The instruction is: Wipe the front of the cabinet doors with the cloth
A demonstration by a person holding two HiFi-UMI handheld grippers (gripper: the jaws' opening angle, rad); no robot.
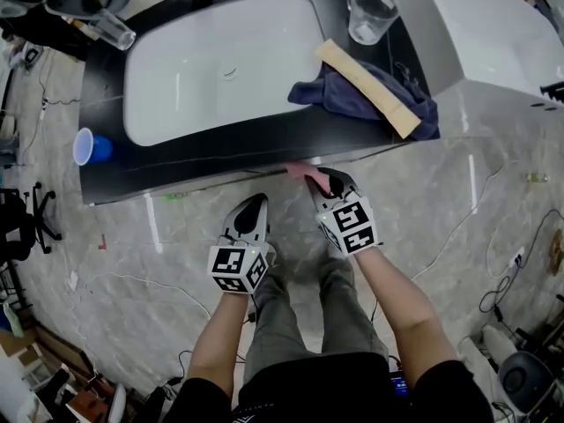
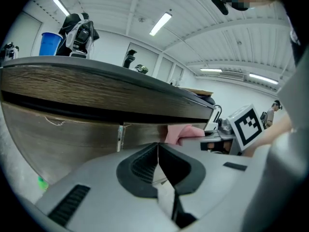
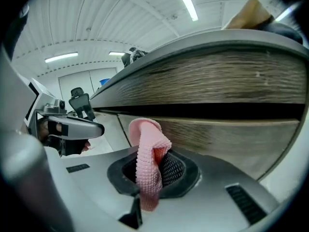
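Black counter (image 1: 106,170) overhangs, hiding the cabinet doors (image 3: 231,139) from the head view. Blue towel (image 1: 330,93) and board (image 1: 370,88) lie on top. Right gripper (image 3: 153,174): fingers clamped on pink cloth (image 3: 147,158), which stands lengthwise toward the door with its tip curled; contact unclear. Left gripper (image 2: 158,166): fingers closed, empty.

Two grippers (image 1: 256,204) (image 1: 330,181), one pink cloth (image 1: 304,171), one dark cloth (image 1: 328,95), two clear cups (image 1: 370,13) (image 1: 113,30), one blue cup (image 1: 88,146)

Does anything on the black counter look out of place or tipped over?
The clear drinking glass at the far left corner of the black counter seems to lie on its side, mouth toward the white basin.
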